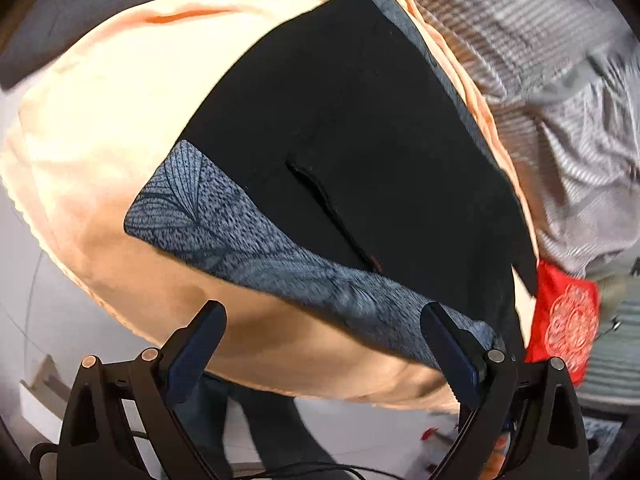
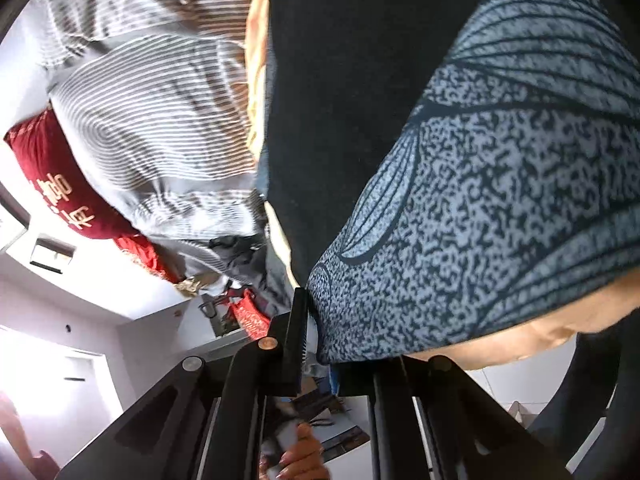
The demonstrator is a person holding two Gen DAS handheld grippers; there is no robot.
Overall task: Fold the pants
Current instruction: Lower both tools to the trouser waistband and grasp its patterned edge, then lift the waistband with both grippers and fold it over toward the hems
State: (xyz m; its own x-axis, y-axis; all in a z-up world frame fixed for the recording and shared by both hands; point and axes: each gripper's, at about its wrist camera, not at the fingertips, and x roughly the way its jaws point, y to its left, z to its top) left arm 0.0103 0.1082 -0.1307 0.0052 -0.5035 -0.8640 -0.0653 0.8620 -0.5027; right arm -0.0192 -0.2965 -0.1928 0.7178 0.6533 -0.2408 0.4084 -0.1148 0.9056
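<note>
Black pants [image 1: 360, 120] with a blue-grey leaf-patterned waistband [image 1: 240, 236] lie flat on a peach blanket [image 1: 120, 100]. My left gripper [image 1: 326, 332] hovers open over the blanket's near edge, and its right finger [image 1: 448, 344] overlaps the waistband's end. In the right wrist view the waistband [image 2: 500, 200] fills the right side, with the black cloth [image 2: 340, 80] above it. My right gripper [image 2: 316, 340] is shut on the waistband's corner. Its left finger [image 2: 298, 336] presses the cloth, and its other finger is hidden under the fabric.
Grey striped bedding [image 1: 560, 100] lies bunched beyond the pants, with a red embroidered cushion [image 1: 568, 320] beside it. The blanket's edge drops off to a pale floor [image 1: 360, 432] below. A person's hand [image 2: 300, 456] shows under the right gripper.
</note>
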